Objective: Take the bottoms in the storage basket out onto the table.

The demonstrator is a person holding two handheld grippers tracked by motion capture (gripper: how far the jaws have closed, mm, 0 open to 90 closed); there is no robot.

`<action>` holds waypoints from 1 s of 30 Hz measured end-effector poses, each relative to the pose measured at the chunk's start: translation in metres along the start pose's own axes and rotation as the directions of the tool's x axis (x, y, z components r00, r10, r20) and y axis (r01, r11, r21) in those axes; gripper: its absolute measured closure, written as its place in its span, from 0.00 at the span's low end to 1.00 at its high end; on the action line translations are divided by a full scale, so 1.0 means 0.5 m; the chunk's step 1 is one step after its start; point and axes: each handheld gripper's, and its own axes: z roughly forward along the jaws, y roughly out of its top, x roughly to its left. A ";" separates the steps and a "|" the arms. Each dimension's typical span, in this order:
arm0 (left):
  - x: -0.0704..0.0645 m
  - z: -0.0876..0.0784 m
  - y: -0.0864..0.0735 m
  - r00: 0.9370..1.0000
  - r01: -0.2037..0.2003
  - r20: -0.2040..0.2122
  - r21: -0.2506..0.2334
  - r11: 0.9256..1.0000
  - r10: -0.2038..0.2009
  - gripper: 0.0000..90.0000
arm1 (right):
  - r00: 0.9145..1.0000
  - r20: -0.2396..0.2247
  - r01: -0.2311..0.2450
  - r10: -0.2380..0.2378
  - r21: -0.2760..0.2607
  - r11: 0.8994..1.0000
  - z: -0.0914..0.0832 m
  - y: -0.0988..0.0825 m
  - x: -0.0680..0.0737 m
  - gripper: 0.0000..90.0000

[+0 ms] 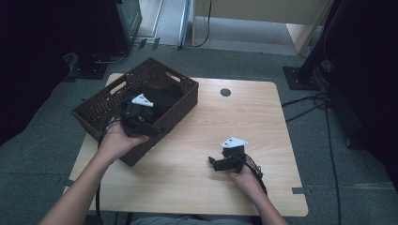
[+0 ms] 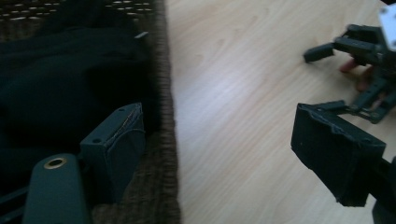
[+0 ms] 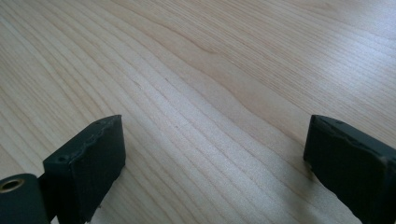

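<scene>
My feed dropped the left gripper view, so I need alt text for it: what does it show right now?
The left gripper hangs open with nothing between its jaws, straddling the brown wicker basket's rim: one jaw over the black cloth inside, the other over the bare wooden table. At upper right, the right gripper rests on the table, held by a hand.

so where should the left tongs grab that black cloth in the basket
Take the black cloth on a raised fold near its middle, coming straight down from above. It lies crumpled and soft inside the brown woven basket, whose walls block any sideways approach. The left tongs hang open over the near rim, one jaw over the cloth and one over the table, so they would first shift further over the basket.
</scene>
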 end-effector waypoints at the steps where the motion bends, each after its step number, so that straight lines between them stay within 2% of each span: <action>1: 0.014 -0.004 0.003 1.000 0.012 -0.012 -0.003 1.000 -0.012 0.19 | 1.000 0.000 0.000 0.000 0.000 1.000 0.000 0.000 0.000 0.06; 2: 0.027 -0.006 0.005 1.000 0.017 -0.021 -0.007 1.000 -0.018 0.19 | 1.000 0.000 0.000 0.000 0.000 1.000 0.000 0.000 0.000 0.06; 3: 0.052 -0.010 0.008 0.999 0.041 -0.028 -0.010 0.999 -0.041 0.19 | 1.000 0.000 -0.001 0.001 0.000 1.000 0.000 0.000 0.000 0.06; 4: 0.052 -0.010 0.008 0.999 0.041 -0.028 -0.010 0.999 -0.041 0.19 | 1.000 0.000 -0.001 0.001 0.000 1.000 0.000 0.000 0.000 0.06; 8: 0.113 -0.008 0.005 0.992 0.111 -0.055 -0.021 0.994 -0.112 0.19 | 1.000 0.001 -0.001 0.001 0.000 1.000 0.000 0.000 0.000 0.06; 9: 0.143 -0.003 0.004 0.987 0.146 -0.066 -0.022 0.989 -0.148 0.19 | 1.000 0.001 -0.003 0.003 0.000 1.000 0.000 0.000 0.000 0.06; 10: 0.143 -0.003 0.004 0.987 0.146 -0.066 -0.022 0.989 -0.148 0.19 | 1.000 0.001 -0.003 0.003 0.000 1.000 0.000 0.000 0.000 0.06; 12: 0.171 0.002 0.004 0.980 0.186 -0.060 -0.029 0.982 -0.188 0.18 | 1.000 0.001 -0.001 0.001 0.001 1.000 0.000 0.000 0.000 0.06; 13: 0.195 0.010 0.004 0.972 0.228 -0.052 -0.025 0.973 -0.229 0.17 | 1.000 0.001 -0.001 0.001 0.001 1.000 0.000 0.000 0.000 0.06; 14: 0.195 0.010 0.004 0.972 0.228 -0.052 -0.025 0.973 -0.229 0.15 | 1.000 0.001 -0.001 0.001 0.001 1.000 0.000 0.000 0.000 0.06; 15: 0.212 0.021 0.006 0.963 0.265 -0.051 -0.018 0.964 -0.265 0.14 | 1.000 0.001 -0.001 0.001 0.001 1.000 0.000 0.000 0.000 0.06; 16: 0.217 0.026 0.008 0.960 0.270 -0.071 -0.015 0.963 -0.271 0.13 | 1.000 0.001 -0.001 0.001 0.001 1.000 0.000 0.000 0.000 0.06; 17: 0.217 0.026 0.008 0.960 0.270 -0.071 -0.015 0.963 -0.271 0.10 | 1.000 0.001 -0.001 0.001 0.001 1.000 0.000 0.000 0.000 0.06; 18: 0.221 0.032 0.010 0.957 0.273 -0.095 -0.011 0.962 -0.273 0.10 | 1.000 0.001 -0.001 0.001 0.001 1.000 0.000 0.000 0.000 0.06; 19: 0.232 0.046 0.009 0.947 0.294 -0.134 0.004 0.956 -0.291 0.07 | 1.000 0.001 -0.001 0.001 0.002 1.000 0.000 0.000 0.000 0.06; 20: 0.232 0.046 0.009 0.947 0.294 -0.134 0.004 0.956 -0.291 0.03 | 1.000 0.001 -0.001 0.001 0.002 1.000 0.000 0.000 0.000 0.06; 21: 0.252 0.060 0.001 0.923 0.365 -0.134 0.014 0.931 -0.360 0.02 | 1.000 0.001 -0.002 0.002 0.001 1.000 0.000 0.000 0.000 0.06; 22: 0.260 0.065 -0.004 0.912 0.395 -0.128 0.008 0.919 -0.390 0.02 | 1.000 0.001 -0.001 0.001 0.001 1.000 0.000 0.000 0.000 0.06; 23: 0.267 0.069 -0.008 0.906 0.410 -0.120 0.008 0.912 -0.406 0.02 | 1.000 0.001 -0.001 0.001 0.001 1.000 0.000 0.000 0.000 0.06; 24: 0.267 0.069 -0.008 0.906 0.410 -0.120 0.008 0.912 -0.406 0.02 | 1.000 0.001 -0.003 0.003 0.002 1.000 0.000 0.000 0.000 0.06; 25: 0.274 0.079 -0.009 0.895 0.435 -0.115 0.004 0.901 -0.431 0.02 | 1.000 0.001 -0.001 0.001 0.001 1.000 0.000 0.000 0.000 0.06; 26: 0.274 0.079 -0.009 0.895 0.435 -0.115 0.004 0.901 -0.431 0.02 | 1.000 0.001 -0.001 0.001 0.001 1.000 0.000 0.000 0.000 0.06; 27: 0.280 0.093 -0.008 0.885 0.452 -0.120 0.000 0.892 -0.449 0.02 | 1.000 0.001 -0.001 0.001 0.001 1.000 0.000 0.000 0.000 0.06; 28: 0.280 0.093 -0.008 0.885 0.452 -0.120 0.000 0.892 -0.449 0.02 | 1.000 0.001 -0.001 0.001 0.001 1.000 0.000 0.000 0.000 0.06; 29: 0.290 0.109 -0.012 0.878 0.466 -0.129 0.016 0.885 -0.460 0.01 | 1.000 0.001 -0.001 0.001 0.001 1.000 0.000 0.000 0.000 0.06; 30: 0.290 0.109 -0.012 0.878 0.466 -0.129 0.016 0.885 -0.460 0.01 | 1.000 0.001 -0.001 0.001 0.001 1.000 0.000 0.000 0.000 0.06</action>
